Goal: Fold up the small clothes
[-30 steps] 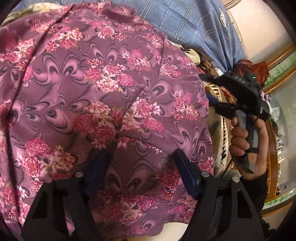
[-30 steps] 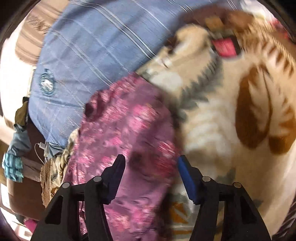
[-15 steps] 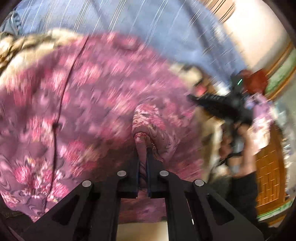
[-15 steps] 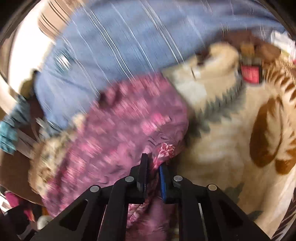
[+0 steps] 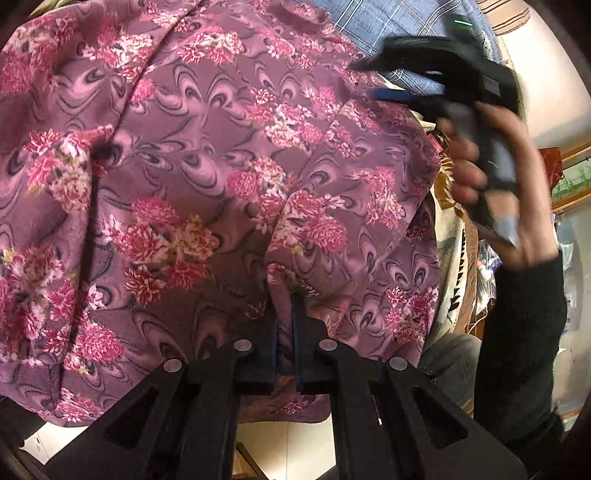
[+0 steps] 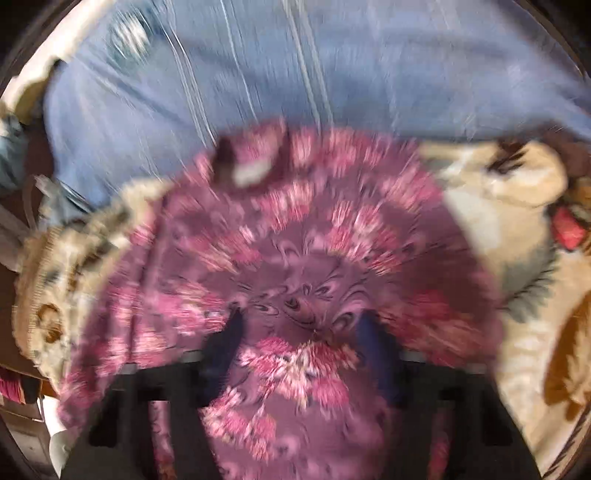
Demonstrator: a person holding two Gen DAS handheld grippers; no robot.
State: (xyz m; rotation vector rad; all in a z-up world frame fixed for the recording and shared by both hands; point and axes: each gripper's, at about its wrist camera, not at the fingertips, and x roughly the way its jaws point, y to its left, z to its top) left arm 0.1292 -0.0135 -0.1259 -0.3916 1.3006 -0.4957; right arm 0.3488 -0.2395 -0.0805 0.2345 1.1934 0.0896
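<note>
while the left gripper points forward and slightly down at a purple floral garment, its two black fingers sit pressed together with a raised pleat of that fabric pinched between the blue pads. the garment spreads wide over the scene in the left wrist view, its pink flower clusters sharp and its folds running up from the pinch point.

off to the right in that same view, the right gripper hovers above the garment's far edge, slightly blurred. the person's right hand wraps around its handle, fingers curled, with a dark sleeve running down from the wrist.

the right wrist view is smeared with blur. it shows what the left view cannot: the right gripper has its fingers spread well apart, with the garment lying under and between them, nothing clamped. this view also shows the garment resting on a cream and brown patterned blanket, with a blue checked cloth beyond it. the left view catches only a strip of that blue cloth at its top edge.
</note>
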